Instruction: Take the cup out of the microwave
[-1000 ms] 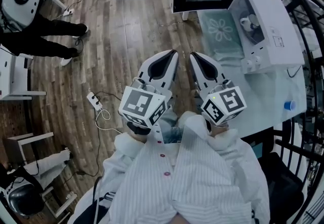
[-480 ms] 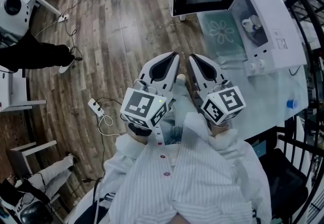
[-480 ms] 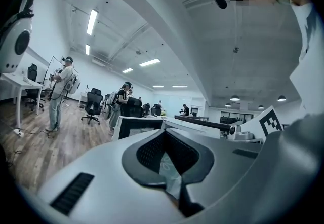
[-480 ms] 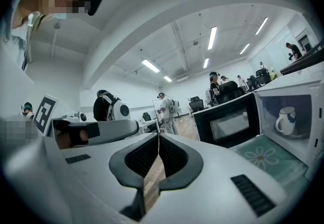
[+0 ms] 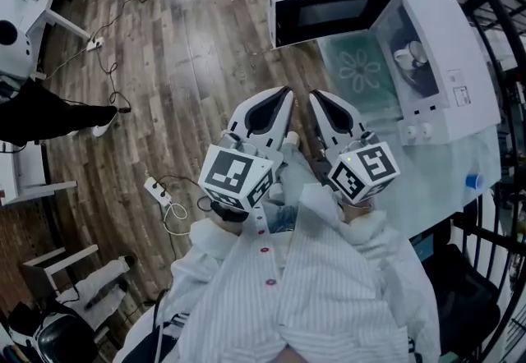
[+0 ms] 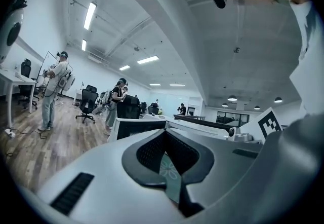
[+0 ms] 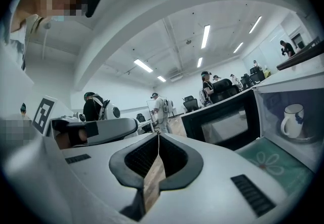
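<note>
L gripper (image 5: 282, 95) & R gripper (image 5: 316, 97), side by side at frame centre: both w/ jaws pressed together, nothing btwn. Upper right, well apart: cup (image 5: 408, 53) inside microwave (image 5: 460, 45), its door (image 5: 329, 15) swung open leftward.

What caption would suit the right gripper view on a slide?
Closed, empty right gripper faces an open microwave with a white cup standing inside.
</note>
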### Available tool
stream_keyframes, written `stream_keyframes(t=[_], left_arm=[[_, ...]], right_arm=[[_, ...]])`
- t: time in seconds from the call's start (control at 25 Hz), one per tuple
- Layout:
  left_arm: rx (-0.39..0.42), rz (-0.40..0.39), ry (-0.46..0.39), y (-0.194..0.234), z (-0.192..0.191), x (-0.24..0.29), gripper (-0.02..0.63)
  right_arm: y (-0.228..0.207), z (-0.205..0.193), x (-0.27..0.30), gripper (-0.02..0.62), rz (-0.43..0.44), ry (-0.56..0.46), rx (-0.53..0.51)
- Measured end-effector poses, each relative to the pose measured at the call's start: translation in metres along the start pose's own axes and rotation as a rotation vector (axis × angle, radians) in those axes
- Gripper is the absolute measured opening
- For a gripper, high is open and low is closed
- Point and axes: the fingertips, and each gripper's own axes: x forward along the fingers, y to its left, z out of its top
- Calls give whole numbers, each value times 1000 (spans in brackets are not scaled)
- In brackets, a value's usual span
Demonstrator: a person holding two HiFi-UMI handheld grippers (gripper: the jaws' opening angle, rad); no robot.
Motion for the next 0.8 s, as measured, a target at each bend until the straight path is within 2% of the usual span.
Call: stream_keyframes(t=[0.48, 0.8], left_arm=[[2, -86, 4, 45, 31, 117, 9], [15, -161, 19, 51, 42, 180, 9]], right_arm=[[-87, 51, 68, 35, -74, -17, 3], [-138, 74, 87, 35, -138, -36, 18]])
